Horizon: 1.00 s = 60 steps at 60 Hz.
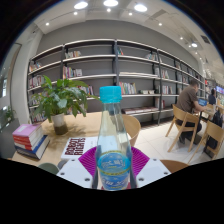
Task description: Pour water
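Observation:
A clear plastic water bottle [112,145] with a light blue cap and a blue label stands upright between my fingers. My gripper [113,163] is shut on the bottle, with the purple pads [88,160] pressing its sides at label height. The bottle hangs above a light wooden table [88,126]. The bottle's base is hidden below the fingers. No cup or glass is in view.
A potted green plant [58,100] stands on the table to the left. A stack of books [30,140] lies at the left and a patterned book [75,146] just ahead. Bookshelves [110,70] fill the back wall. A person [188,100] sits at a table on the right, among wooden chairs [180,122].

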Each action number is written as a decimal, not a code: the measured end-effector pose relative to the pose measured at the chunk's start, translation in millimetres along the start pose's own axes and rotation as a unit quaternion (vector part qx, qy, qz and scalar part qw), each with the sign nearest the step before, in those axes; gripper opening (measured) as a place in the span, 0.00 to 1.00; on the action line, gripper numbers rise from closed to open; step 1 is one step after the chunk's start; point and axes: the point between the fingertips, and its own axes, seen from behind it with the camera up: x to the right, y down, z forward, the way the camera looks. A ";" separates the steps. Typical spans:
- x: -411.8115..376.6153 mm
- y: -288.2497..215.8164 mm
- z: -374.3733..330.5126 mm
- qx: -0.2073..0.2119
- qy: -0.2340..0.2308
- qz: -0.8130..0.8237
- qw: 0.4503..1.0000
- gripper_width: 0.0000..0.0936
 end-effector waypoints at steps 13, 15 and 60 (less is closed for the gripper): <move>7.8 27.2 -2.1 0.019 0.003 0.002 1.000 0.48; 2.0 25.4 4.7 0.020 0.004 0.000 1.000 0.49; -160.3 141.1 -211.7 -0.112 -0.025 -0.028 0.993 0.81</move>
